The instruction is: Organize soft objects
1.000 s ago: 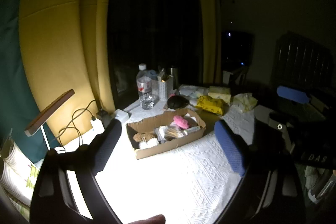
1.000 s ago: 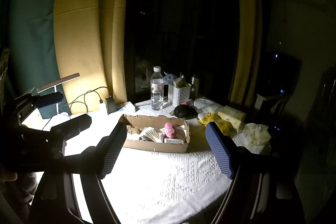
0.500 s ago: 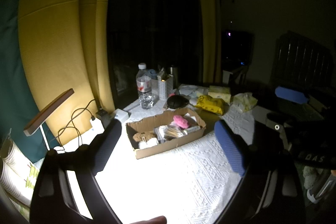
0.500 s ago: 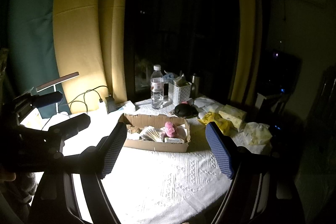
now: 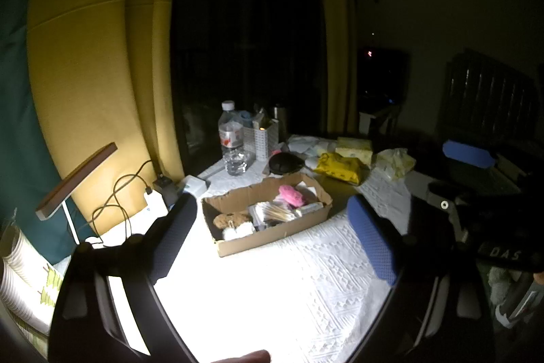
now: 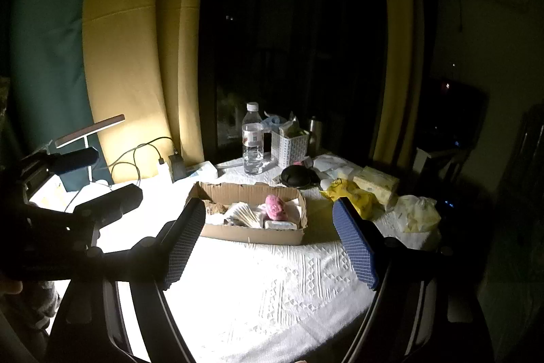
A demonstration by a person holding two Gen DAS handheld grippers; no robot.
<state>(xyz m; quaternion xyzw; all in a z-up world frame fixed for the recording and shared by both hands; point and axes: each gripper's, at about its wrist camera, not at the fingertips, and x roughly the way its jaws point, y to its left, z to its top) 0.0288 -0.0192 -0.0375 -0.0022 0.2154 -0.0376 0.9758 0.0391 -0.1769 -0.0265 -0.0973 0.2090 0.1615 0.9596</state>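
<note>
We hold the left gripper (image 5: 272, 237) above the white embossed tablecloth (image 5: 306, 288), its jaws spread wide with nothing between them. Our right gripper (image 6: 268, 244) hovers the same way, jaws wide apart and empty. Ahead of both sits the cardboard box (image 6: 251, 232) on the cloth, and in it lie the soft things: a pink plush piece (image 6: 276, 207) near the middle, a brown fuzzy item (image 5: 231, 220) at the left end, and a bundle of cotton swabs (image 5: 275, 212) between them. Behind the box stand a water bottle (image 6: 253, 142) and a white perforated holder (image 6: 293, 148). A yellow packet (image 5: 338, 166) lies to the right, well apart from the box.
</note>
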